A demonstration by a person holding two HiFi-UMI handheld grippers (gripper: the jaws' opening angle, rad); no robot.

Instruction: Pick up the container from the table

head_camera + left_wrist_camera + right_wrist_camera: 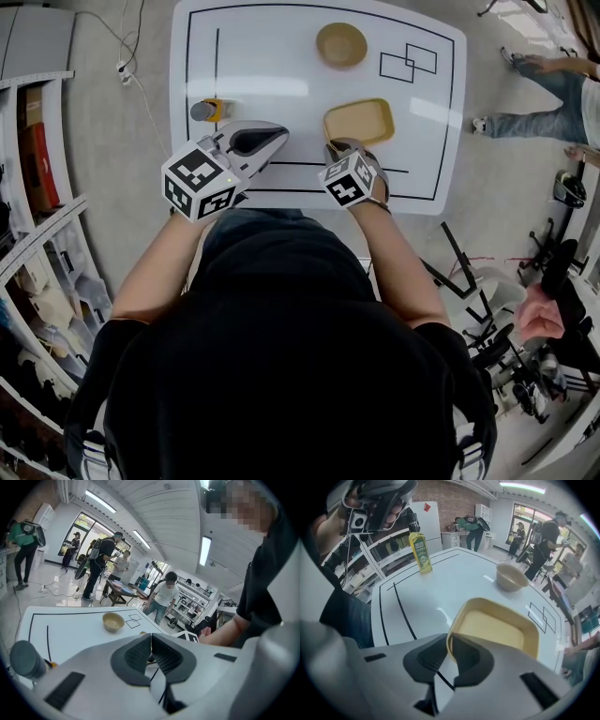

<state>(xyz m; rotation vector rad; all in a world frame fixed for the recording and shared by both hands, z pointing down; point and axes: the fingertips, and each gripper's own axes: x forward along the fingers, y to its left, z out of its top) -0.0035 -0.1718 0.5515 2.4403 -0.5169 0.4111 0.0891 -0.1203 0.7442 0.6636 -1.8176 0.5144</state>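
Observation:
The container (357,120), a shallow tan rectangular tray, lies on the white table (253,66) just beyond my right hand. In the right gripper view its near wall (451,641) stands between the two dark pads, and my right gripper (450,643) is shut on that rim, pointing steeply down; the tray's inside (497,630) holds nothing. In the head view the right gripper (339,147) sits at the tray's near corner. My left gripper (278,134) hovers to the left of it, its pads (140,653) pressed together with nothing between them.
A tan bowl (341,44) stands farther back on the table, also seen as the bowl (511,576). A yellow bottle (211,111) with a grey cap stands at the table's left. Shelves (37,272) line the left side; a person (553,94) and chairs (525,337) are at the right.

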